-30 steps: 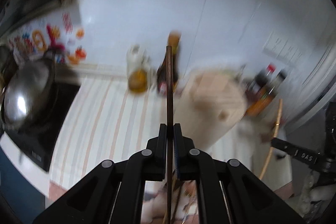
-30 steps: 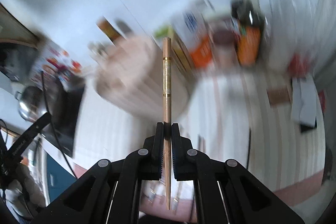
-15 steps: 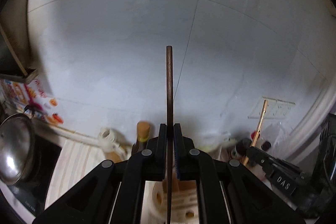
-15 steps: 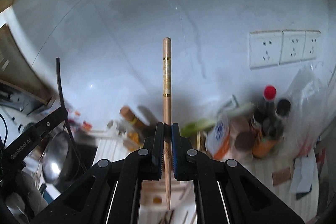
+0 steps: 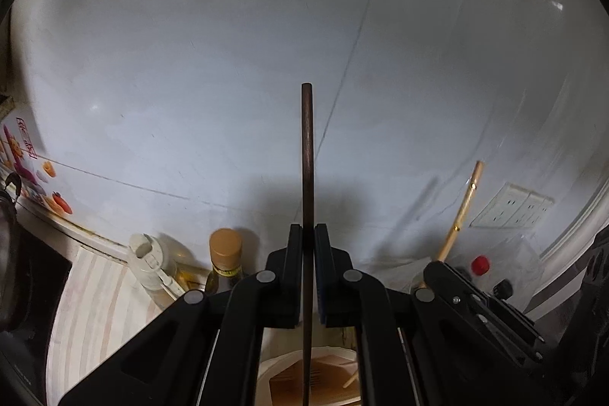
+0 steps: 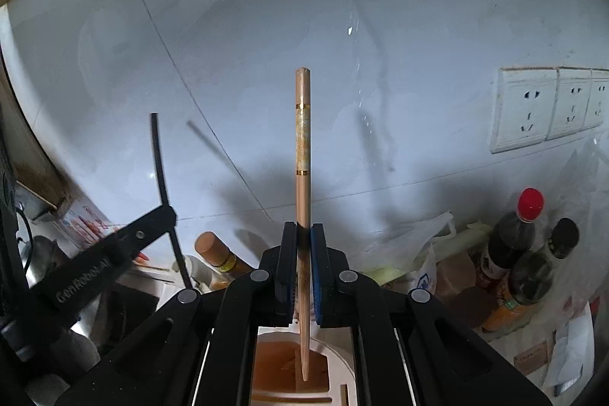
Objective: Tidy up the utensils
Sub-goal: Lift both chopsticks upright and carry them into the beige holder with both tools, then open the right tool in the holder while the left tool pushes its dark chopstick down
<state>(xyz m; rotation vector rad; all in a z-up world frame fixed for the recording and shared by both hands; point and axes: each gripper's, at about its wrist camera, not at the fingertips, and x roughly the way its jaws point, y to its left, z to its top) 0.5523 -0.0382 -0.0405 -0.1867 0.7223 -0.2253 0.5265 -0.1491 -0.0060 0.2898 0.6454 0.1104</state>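
My left gripper point(image 5: 307, 234) is shut on a dark brown chopstick point(image 5: 307, 154), held upright with its lower end over the opening of a cream utensil holder point(image 5: 274, 370). My right gripper point(image 6: 303, 232) is shut on a light bamboo chopstick point(image 6: 302, 147) with gold bands, upright, its lower tip inside a compartment of the same holder point(image 6: 338, 360). The right gripper and its chopstick point(image 5: 462, 204) show at the right of the left wrist view. The left gripper and its dark chopstick point(image 6: 160, 158) show at the left of the right wrist view.
A white tiled wall point(image 5: 228, 63) fills the background. Oil bottles point(image 5: 225, 261) stand behind the holder. Sauce bottles point(image 6: 514, 246) and plastic bags crowd the right. Wall sockets point(image 6: 533, 109) are at the right. A stove with a pot point(image 6: 42, 261) is at the left.
Both grippers tilted up from the counter to face the wall, then came down over the holder. Both chopsticks stay gripped, and their lower ends now reach the holder's openings.
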